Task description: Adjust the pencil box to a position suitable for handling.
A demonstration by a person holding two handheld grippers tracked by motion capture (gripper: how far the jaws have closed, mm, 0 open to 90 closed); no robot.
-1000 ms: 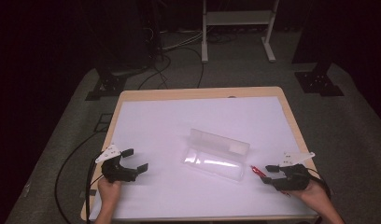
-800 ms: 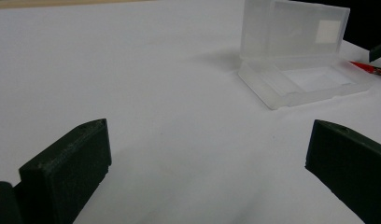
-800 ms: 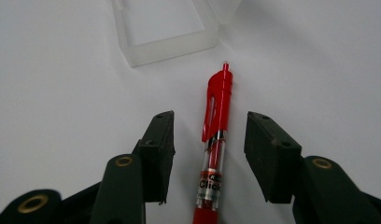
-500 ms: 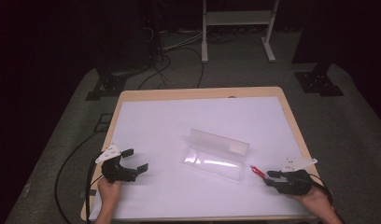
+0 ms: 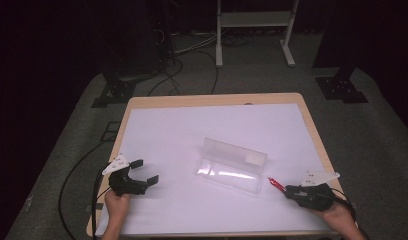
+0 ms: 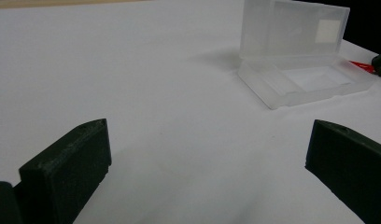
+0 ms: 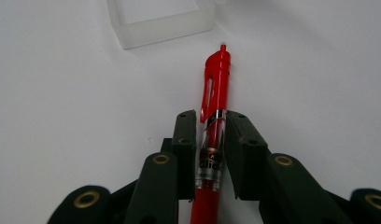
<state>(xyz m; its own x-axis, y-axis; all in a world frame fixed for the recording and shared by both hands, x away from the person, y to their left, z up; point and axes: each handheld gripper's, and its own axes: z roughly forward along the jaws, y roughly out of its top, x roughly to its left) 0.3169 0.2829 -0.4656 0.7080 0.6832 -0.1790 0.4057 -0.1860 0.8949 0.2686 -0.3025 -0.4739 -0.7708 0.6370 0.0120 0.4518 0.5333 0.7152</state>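
High view: clear plastic case point(image 5: 232, 167) lies open mid-table; right gripper point(image 5: 288, 189) just right of it, left gripper point(image 5: 144, 172) well left.
Left gripper view: jaws spread wide, nothing between; case ahead, far right.
Right gripper view: jaws pinch red pen point(image 7: 213, 121), cap end pointing at the case corner.

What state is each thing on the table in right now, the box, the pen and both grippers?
Clear plastic box: open, lid standing up behind the tray, tray looks empty.
Red pen: clamped between the jaws, clicker end pointing toward the box, not inside it.
Right gripper: shut on the pen.
Left gripper: jaws wide open, holding nothing.
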